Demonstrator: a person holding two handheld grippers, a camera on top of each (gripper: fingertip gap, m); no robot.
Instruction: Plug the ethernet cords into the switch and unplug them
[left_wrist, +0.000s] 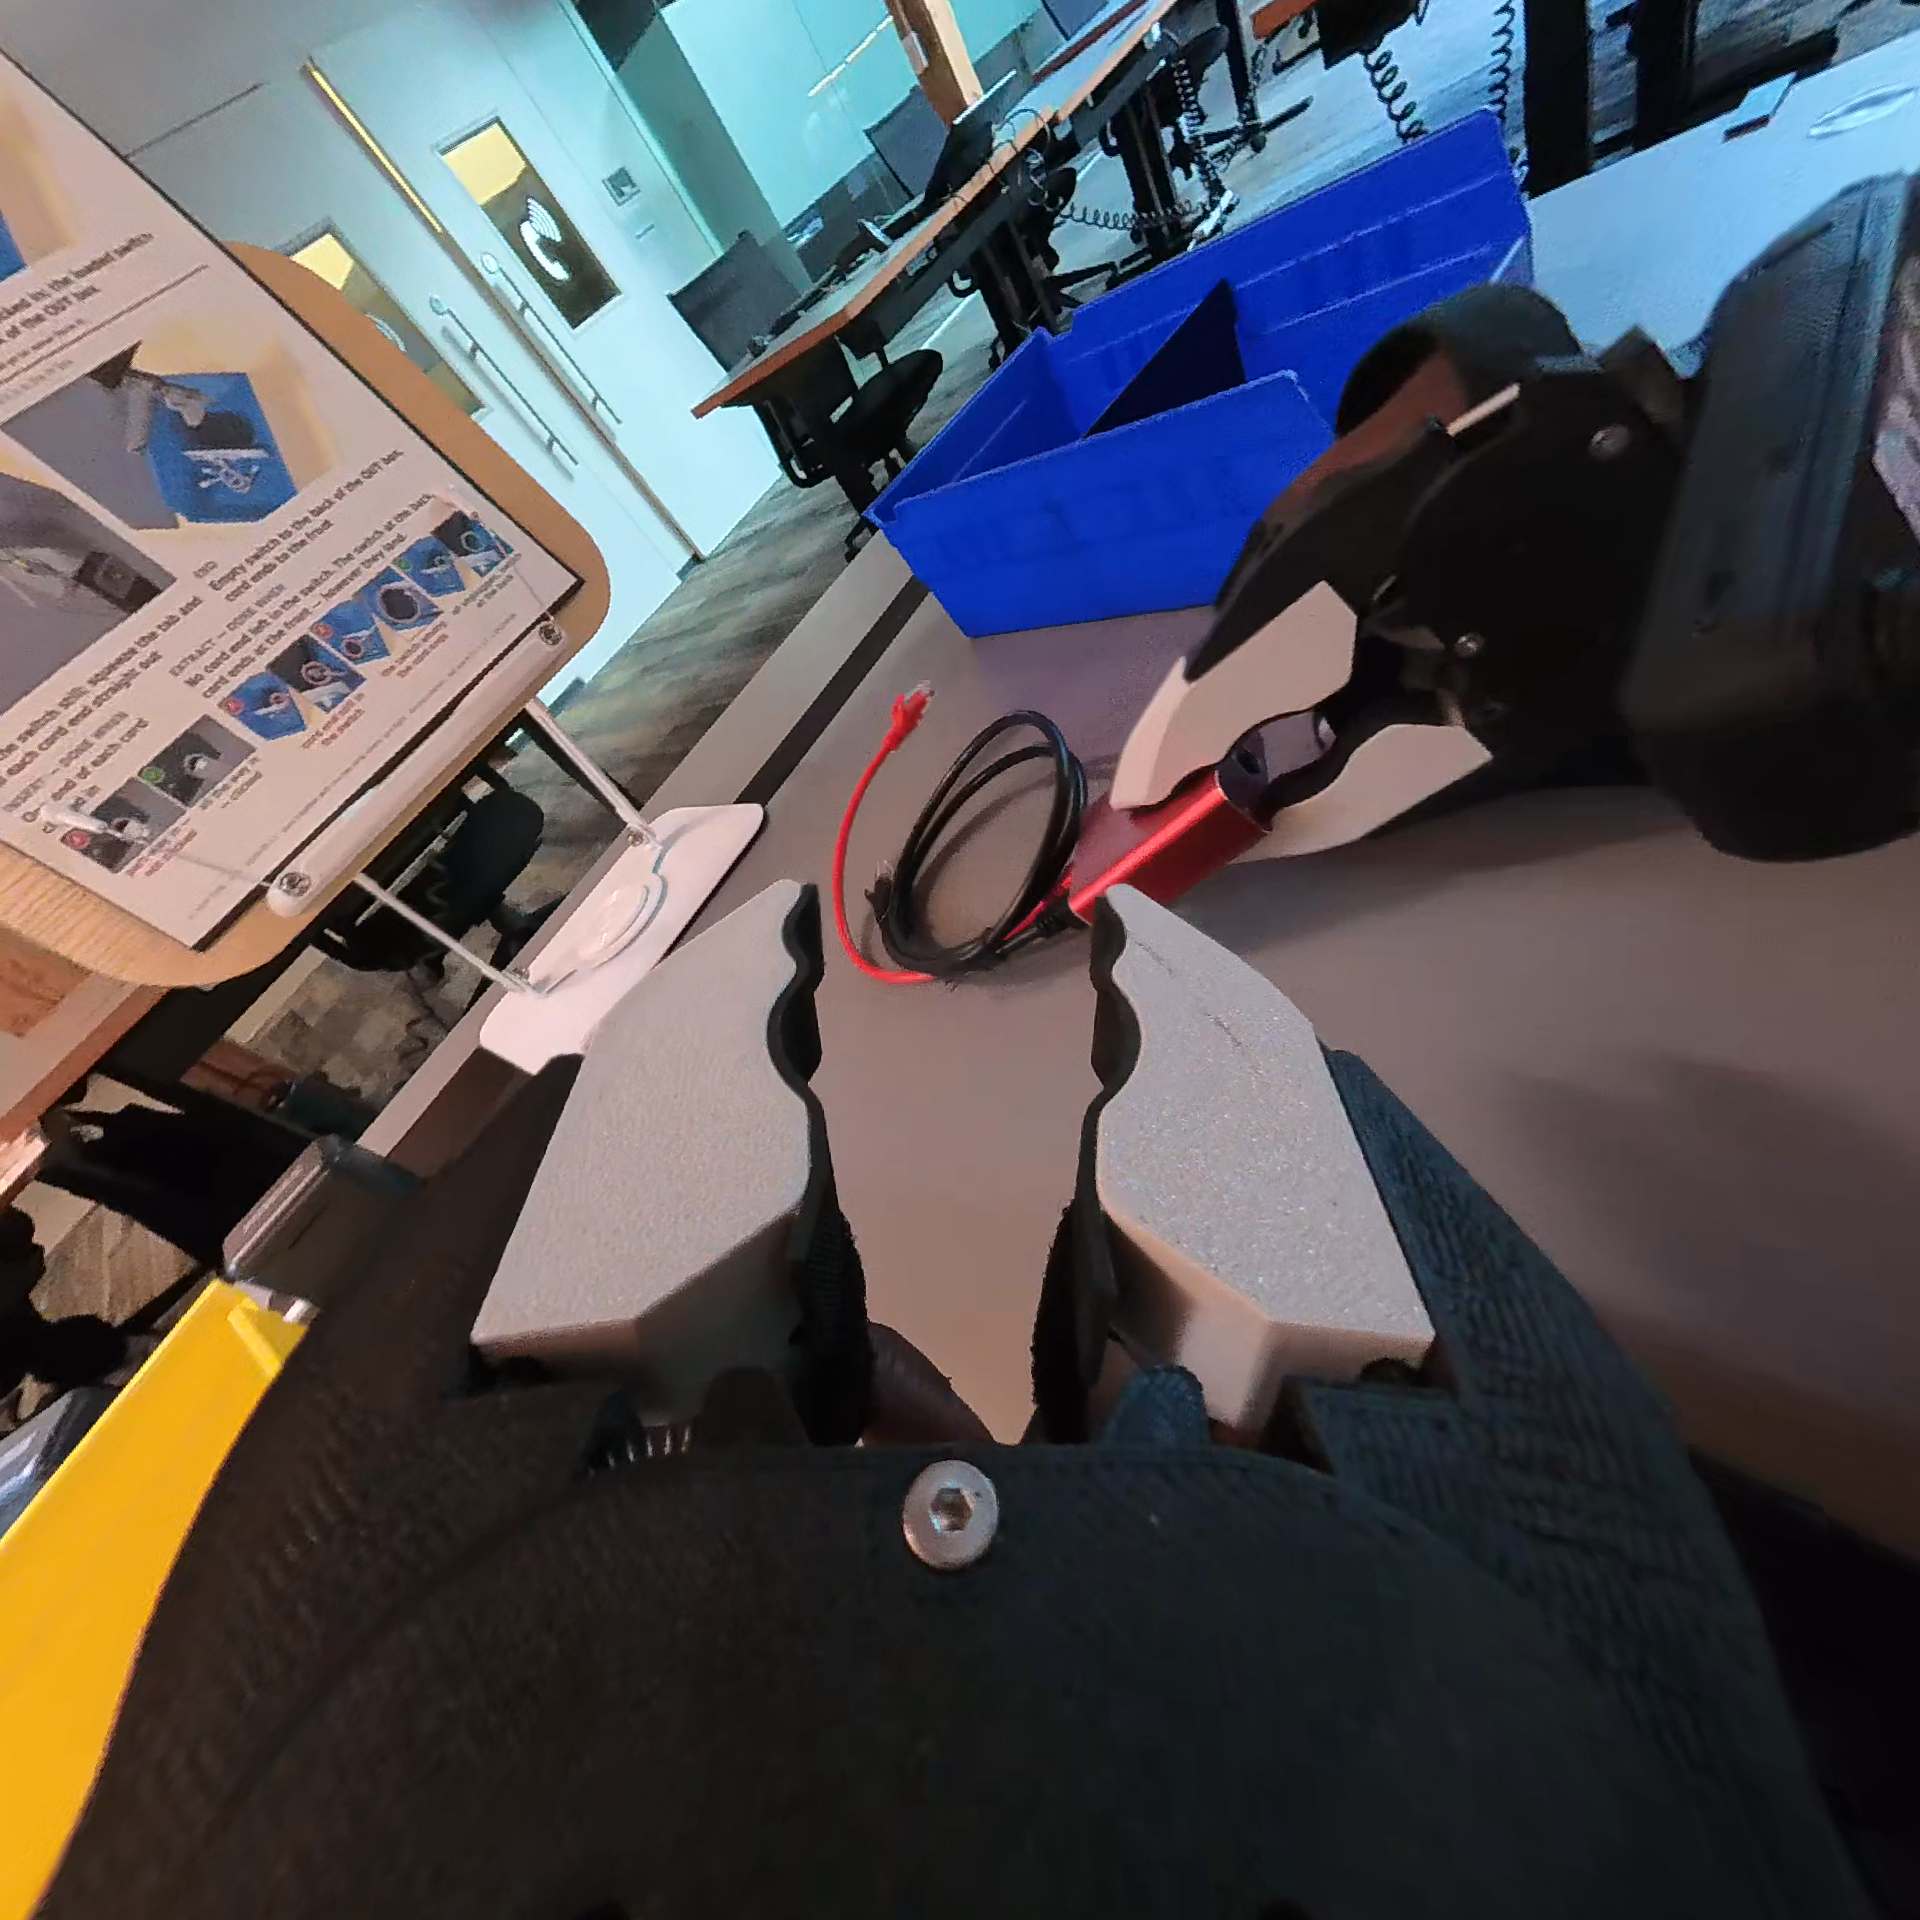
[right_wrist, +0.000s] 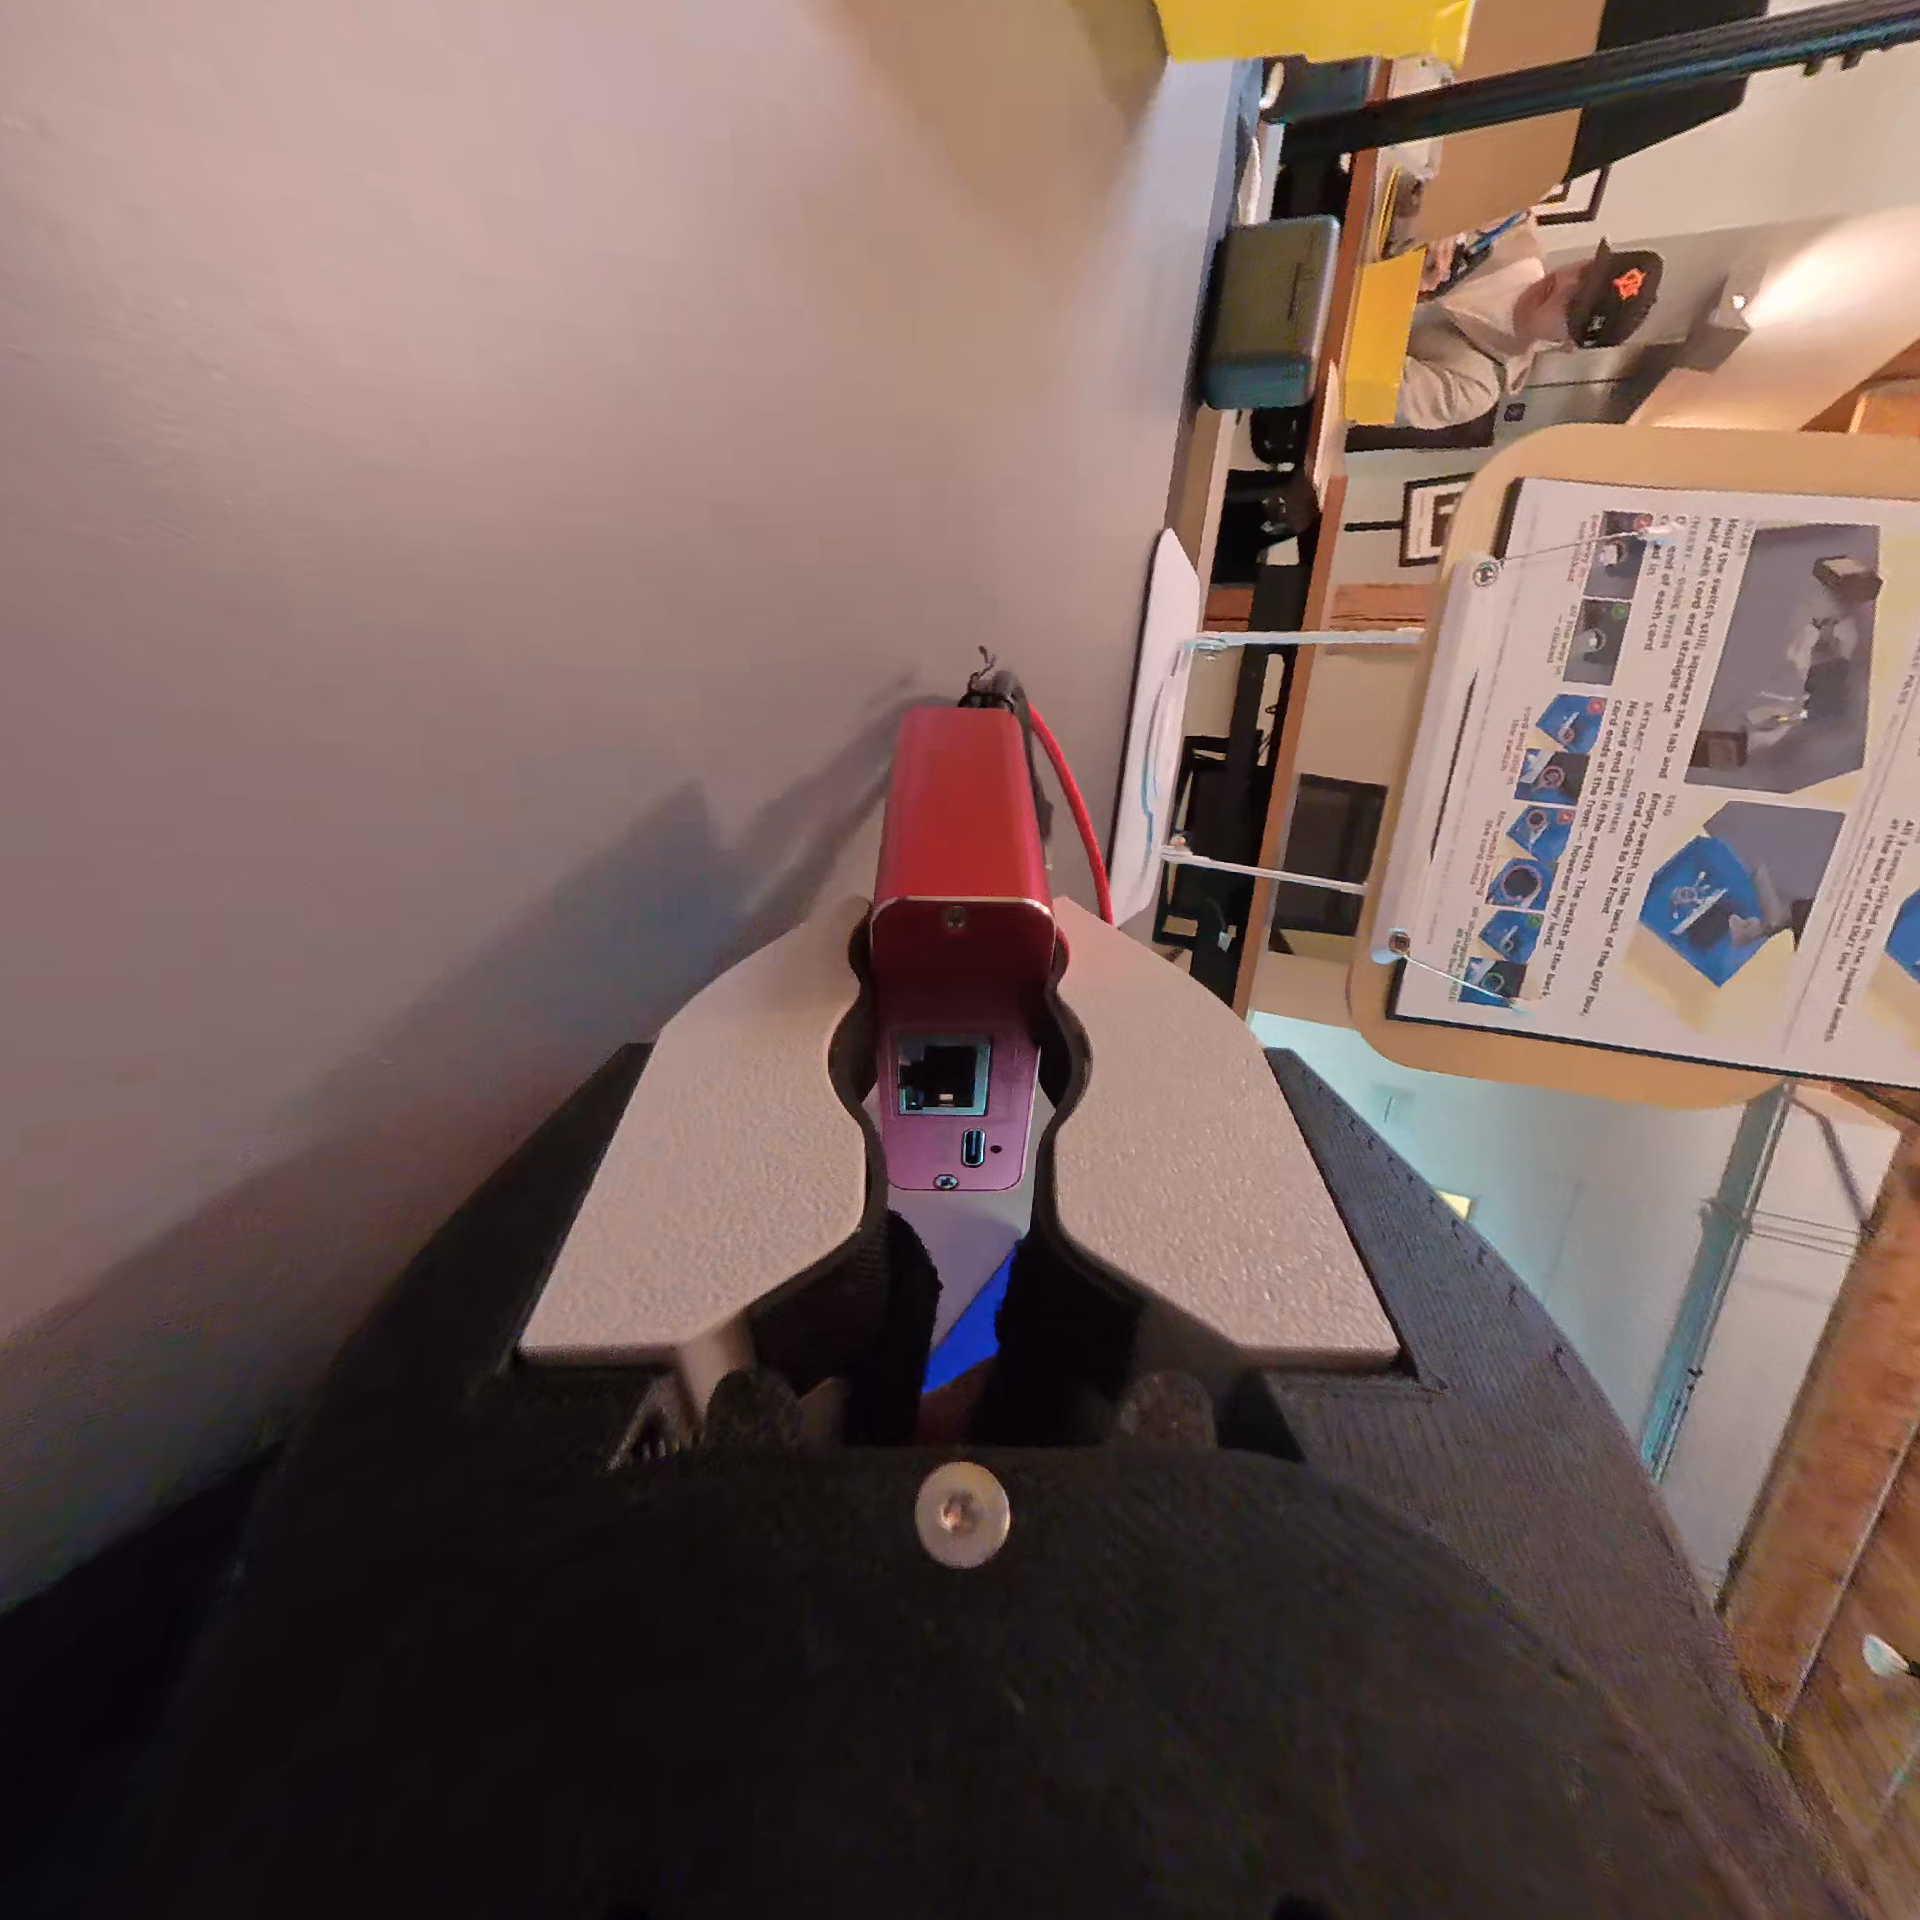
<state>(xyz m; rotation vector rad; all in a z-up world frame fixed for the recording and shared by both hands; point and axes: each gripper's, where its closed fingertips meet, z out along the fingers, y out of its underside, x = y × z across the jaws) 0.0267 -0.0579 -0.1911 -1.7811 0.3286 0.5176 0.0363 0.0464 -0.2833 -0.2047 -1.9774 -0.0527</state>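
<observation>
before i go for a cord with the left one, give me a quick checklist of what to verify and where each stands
1. Switch held: ok. The right hand-held gripper is shut on the red switch, which lies on the grey table.
2. Left hand-held gripper free: ok, open and empty.
3. Near-end port clear: ok. The ethernet port facing the right wrist camera is empty.
4. Far-end ports: cannot tell. The red cord and the coiled black cord both run up to that end, but seating is hidden.
5. A plug within reach: ok. The red cord's loose plug lies free on the table.
6. Path clear: ok. The blue bin sits beyond the cords.
</observation>
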